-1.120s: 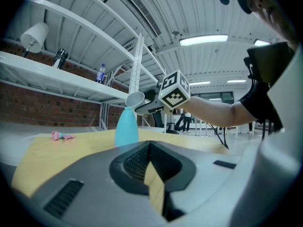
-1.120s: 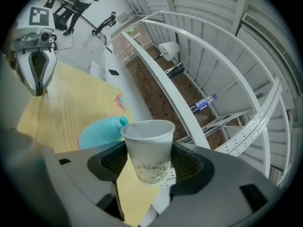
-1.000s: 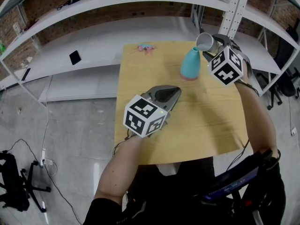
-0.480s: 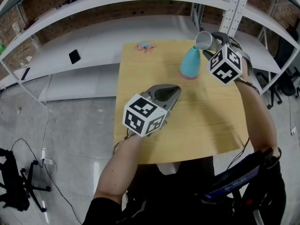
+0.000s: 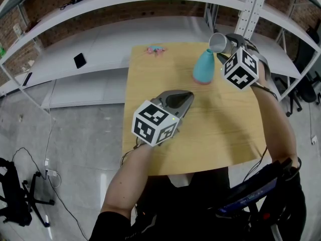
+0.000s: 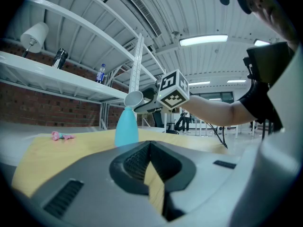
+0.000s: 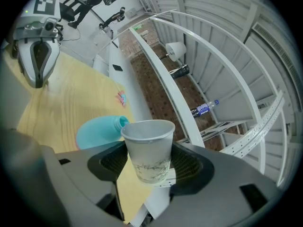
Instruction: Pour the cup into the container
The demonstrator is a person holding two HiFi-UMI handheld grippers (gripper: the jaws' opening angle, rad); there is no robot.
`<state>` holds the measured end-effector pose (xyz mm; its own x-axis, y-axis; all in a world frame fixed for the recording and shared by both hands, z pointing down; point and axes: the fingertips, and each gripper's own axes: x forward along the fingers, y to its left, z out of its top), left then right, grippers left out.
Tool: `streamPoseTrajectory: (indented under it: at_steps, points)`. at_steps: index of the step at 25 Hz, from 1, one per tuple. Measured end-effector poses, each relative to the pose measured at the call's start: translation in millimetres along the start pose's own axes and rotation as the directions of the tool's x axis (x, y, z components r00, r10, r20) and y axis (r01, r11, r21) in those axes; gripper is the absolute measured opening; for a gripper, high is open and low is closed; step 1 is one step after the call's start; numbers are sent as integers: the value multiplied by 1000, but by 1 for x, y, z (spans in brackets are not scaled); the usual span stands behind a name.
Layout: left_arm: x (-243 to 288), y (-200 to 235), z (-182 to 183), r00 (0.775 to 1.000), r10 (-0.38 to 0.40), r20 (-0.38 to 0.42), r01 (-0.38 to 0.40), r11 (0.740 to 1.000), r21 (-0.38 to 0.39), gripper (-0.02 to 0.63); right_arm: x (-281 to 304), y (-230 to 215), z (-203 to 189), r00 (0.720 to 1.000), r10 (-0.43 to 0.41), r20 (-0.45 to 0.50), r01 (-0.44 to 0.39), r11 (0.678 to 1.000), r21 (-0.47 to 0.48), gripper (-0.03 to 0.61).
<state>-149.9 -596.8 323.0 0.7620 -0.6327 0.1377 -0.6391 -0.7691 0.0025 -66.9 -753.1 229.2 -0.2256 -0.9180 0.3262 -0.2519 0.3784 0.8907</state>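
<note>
The teal container (image 5: pixel 204 68) stands upright on the wooden worktop (image 5: pixel 215 129), a bottle shape with a wide base and a narrow open neck. The right tongs (image 7: pixel 150 167) come in from the container's right, raised above its neck, and grip a white paper cup (image 7: pixel 147 148) by its lower half, one pad on each side of the wall. The cup carries a faint leaf print and lies tipped on its side. In the head view its open mouth faces the container and sits just above and to the right of the neck, close to it but not touching. Whether anything runs out of it cannot be made out.

The left tongs (image 5: pixel 176 100) are on the near side of the container, well apart from it, low over the bare worktop and pointing toward the container's base. Their jaws are closed tip to tip with nothing between them.

A small pink thing (image 5: pixel 156 50) lies on the worktop to the left of the container, by the far edge.
</note>
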Motion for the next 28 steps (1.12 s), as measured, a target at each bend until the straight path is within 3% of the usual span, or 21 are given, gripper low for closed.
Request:
streamPoseTrajectory:
  at_steps: [28]
  points:
    - [0,1,0,1000,0,0,0,1000,0,2,0,0,1,1000,-12,-4,12,1000,-22,293]
